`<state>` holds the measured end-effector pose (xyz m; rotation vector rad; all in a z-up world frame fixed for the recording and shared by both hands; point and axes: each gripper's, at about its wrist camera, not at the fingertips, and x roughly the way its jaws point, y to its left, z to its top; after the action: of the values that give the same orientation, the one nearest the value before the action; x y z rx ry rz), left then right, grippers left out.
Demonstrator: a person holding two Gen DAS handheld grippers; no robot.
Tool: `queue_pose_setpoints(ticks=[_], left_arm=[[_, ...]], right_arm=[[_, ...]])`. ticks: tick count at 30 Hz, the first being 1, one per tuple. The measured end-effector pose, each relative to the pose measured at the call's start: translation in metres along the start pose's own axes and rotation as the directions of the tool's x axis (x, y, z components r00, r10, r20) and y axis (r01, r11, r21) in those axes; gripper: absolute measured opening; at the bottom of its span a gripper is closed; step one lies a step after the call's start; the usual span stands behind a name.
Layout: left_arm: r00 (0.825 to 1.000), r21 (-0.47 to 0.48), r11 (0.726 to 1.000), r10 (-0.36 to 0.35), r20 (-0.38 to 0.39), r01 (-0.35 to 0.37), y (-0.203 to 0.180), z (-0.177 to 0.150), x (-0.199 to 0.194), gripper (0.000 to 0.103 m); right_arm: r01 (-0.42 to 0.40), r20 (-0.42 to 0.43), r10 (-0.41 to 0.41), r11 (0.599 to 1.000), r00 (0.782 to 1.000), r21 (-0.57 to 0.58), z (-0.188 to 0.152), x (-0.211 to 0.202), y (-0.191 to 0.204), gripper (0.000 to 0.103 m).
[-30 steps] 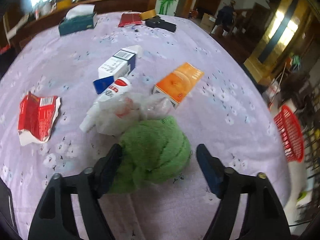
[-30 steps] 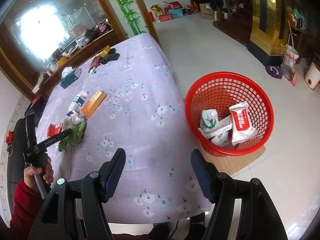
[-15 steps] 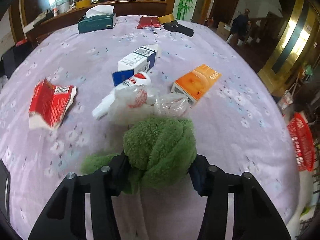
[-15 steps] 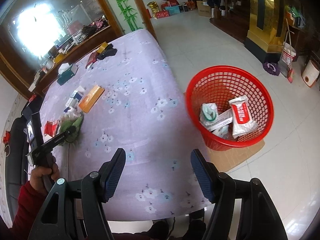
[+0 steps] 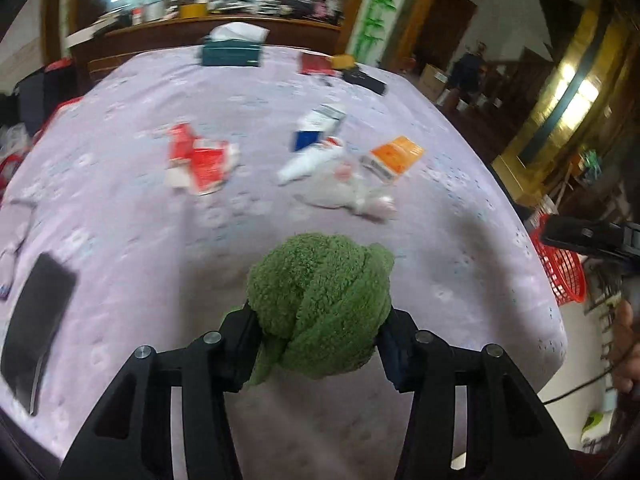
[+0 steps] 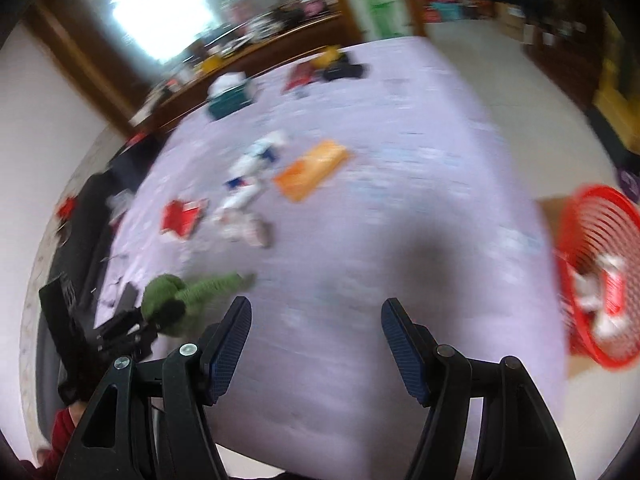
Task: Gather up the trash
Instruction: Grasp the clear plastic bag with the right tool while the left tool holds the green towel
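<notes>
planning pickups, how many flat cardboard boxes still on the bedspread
2: an orange box toward the right, and a blue and white box just behind it. Blur may hide others.

Lying clear: near half of the counter [image 5: 460, 280]. Blocking the middle: wrapper [image 5: 200, 158], tube [image 5: 308, 160], bag [image 5: 348, 196], orange box [image 5: 394, 156]. Sitting off the right edge: basket [image 6: 596, 280].

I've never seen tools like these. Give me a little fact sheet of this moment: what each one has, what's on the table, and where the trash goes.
left gripper: fingers shut on the green fuzzy cloth
right gripper: open, nothing between its fingers
table: lilac flowered cover
still on the table: orange box, red wrapper, white tube, crumpled clear plastic
far end: tissue box
bin: red basket on the floor beside the table, some trash inside
</notes>
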<state>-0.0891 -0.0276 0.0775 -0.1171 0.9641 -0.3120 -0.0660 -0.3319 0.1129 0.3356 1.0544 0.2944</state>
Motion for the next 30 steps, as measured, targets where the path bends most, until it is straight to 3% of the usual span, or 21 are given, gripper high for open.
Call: queue_pose_setpoints(ticks=[7, 16, 20, 22, 23, 24, 30], left_arm=[[0.995, -0.097, 0.991, 0.097, 0.037, -0.093, 0.064, -0.011, -0.037, 0.049], [0.989, -0.142, 0.982, 0.133, 0.064, -0.123, 0.097, -0.019, -0.063, 0.049], [0.99, -0.136, 0.984, 0.127, 0.062, -0.117, 0.097, -0.018, -0.061, 0.049], [0.991, -0.128, 0.986, 0.118, 0.061, -0.109, 0.094, -0.017, -0.059, 0.049], [0.992, -0.122, 0.987, 0.112, 0.06, -0.104, 0.092, -0.016, -0.057, 0.049], [0.993, -0.113, 0.989, 0.106, 0.058, -0.099, 0.088, -0.015, -0.056, 0.049], [0.996, -0.072, 0.995, 0.071, 0.06, -0.066, 0.065, -0.007, -0.043, 0.049]], right_arm=[[-0.047, -0.099, 0.026, 0.977, 0.995, -0.21, 0.039, 0.087, 0.057, 0.072], [0.022, -0.167, -0.084, 0.94, 0.982, -0.34, 0.06, 0.17, 0.078, 0.071], [0.054, -0.164, -0.116, 0.937, 0.98, -0.345, 0.062, 0.187, 0.081, 0.062], [0.059, -0.156, -0.118, 0.939, 0.981, -0.34, 0.061, 0.189, 0.083, 0.05], [0.064, -0.158, -0.125, 0.937, 0.98, -0.342, 0.06, 0.19, 0.084, 0.036], [0.079, -0.158, -0.141, 0.935, 0.977, -0.346, 0.057, 0.192, 0.085, 0.032], [0.091, -0.126, -0.134, 0.949, 0.983, -0.3, 0.032, 0.171, 0.087, 0.031]])
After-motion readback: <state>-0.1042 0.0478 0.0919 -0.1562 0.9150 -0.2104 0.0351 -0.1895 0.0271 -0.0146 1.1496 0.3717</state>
